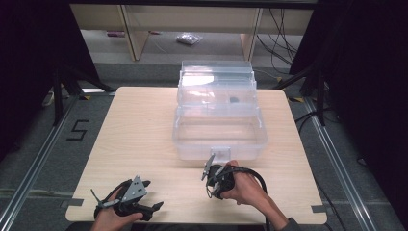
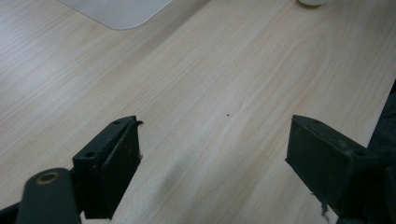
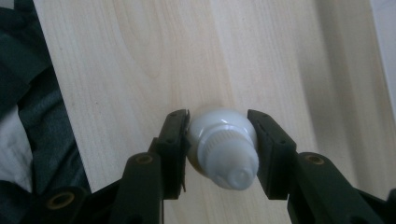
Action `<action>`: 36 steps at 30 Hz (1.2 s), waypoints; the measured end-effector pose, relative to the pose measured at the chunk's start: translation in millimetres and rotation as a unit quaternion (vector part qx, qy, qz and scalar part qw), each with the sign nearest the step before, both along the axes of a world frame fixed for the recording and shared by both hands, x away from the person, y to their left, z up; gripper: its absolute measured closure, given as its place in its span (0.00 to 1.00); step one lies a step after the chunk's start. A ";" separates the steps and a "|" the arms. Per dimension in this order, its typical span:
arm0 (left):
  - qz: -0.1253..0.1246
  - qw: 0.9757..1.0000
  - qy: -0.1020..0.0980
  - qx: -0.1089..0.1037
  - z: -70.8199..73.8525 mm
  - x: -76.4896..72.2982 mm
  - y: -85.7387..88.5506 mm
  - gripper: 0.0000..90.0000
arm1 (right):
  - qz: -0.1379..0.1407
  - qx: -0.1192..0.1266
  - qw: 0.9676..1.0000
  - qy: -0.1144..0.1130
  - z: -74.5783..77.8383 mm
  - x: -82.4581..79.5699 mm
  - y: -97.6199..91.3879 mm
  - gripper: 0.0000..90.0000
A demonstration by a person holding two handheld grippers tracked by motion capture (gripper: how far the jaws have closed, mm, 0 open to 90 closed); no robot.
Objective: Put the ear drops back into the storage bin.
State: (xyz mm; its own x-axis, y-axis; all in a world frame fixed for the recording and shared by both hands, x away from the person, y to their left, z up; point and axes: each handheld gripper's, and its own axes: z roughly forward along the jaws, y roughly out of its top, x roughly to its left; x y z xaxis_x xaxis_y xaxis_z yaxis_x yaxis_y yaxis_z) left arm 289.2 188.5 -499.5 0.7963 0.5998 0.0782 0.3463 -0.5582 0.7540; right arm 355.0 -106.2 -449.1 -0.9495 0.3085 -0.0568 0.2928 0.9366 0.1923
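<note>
Both claws are matte black, built from flat angular links pinned with round brass-coloured rivets. The left claw (image 1: 126, 202) carries a grey three-cornered plate on top, dotted with small holes, and thin grey prongs stick out at its side. Its fingers (image 2: 109, 170) end in blocky rectangular pads with small screw holes, their edges scuffed and frayed. The right claw (image 1: 217, 180) has a grey plate too, and a thick black cable loops away behind it. A dark grey sleeve (image 1: 288, 225) covers the person's right forearm.
</note>
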 end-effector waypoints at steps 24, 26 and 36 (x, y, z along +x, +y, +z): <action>0.003 1.000 -0.001 -0.006 -0.3 -0.4 -0.6 0.19 | -0.032 0.025 0.999 0.005 47.8 20.3 -33.0 0.67; 0.003 1.000 -0.001 -0.006 -0.2 -0.3 -0.6 0.19 | -0.034 0.025 0.999 0.006 49.9 21.0 -34.4 0.67; 0.001 1.000 -0.001 0.001 0.1 -0.1 -0.2 0.19 | -0.060 0.020 0.998 0.003 71.5 31.7 -50.6 0.67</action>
State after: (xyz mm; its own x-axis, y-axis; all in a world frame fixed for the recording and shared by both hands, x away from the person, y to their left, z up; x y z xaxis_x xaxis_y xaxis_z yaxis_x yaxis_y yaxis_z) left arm 289.1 188.3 -499.4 0.7955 0.6006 0.0801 0.3459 -0.5587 0.7538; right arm 386.7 -156.7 -377.7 -0.9058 0.4222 -0.0364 0.4039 0.8861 0.2271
